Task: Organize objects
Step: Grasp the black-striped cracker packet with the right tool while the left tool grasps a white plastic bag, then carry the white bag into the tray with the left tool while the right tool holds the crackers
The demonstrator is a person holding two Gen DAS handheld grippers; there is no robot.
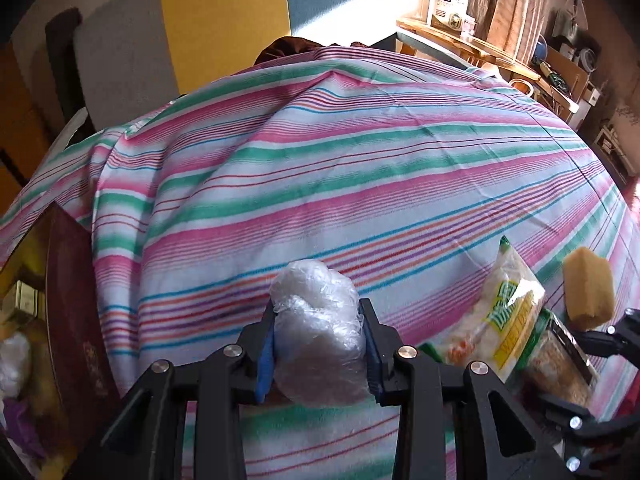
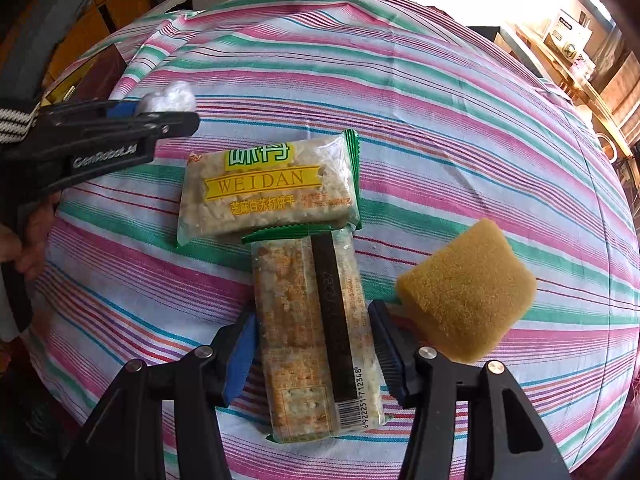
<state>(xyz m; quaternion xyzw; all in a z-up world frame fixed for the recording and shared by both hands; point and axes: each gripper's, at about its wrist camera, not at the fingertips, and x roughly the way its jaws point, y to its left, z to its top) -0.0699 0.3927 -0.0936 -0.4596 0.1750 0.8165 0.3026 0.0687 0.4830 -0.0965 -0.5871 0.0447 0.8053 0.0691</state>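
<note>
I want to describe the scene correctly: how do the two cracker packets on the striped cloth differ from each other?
The upper cracker packet shows its printed front with the yellow WEIDAN banner; the lower cracker packet shows its back with a dark strip and barcode. The upper one lies crosswise, clear of any gripper; the lower one lies lengthwise between the fingers of the right gripper. The upper overlaps the lower's far end. Both are clear, green-edged wrappers.

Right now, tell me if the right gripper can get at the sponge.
Probably not at once: the right gripper already straddles a cracker packet, and the sponge lies just outside its right finger. Nothing covers the sponge.
</note>
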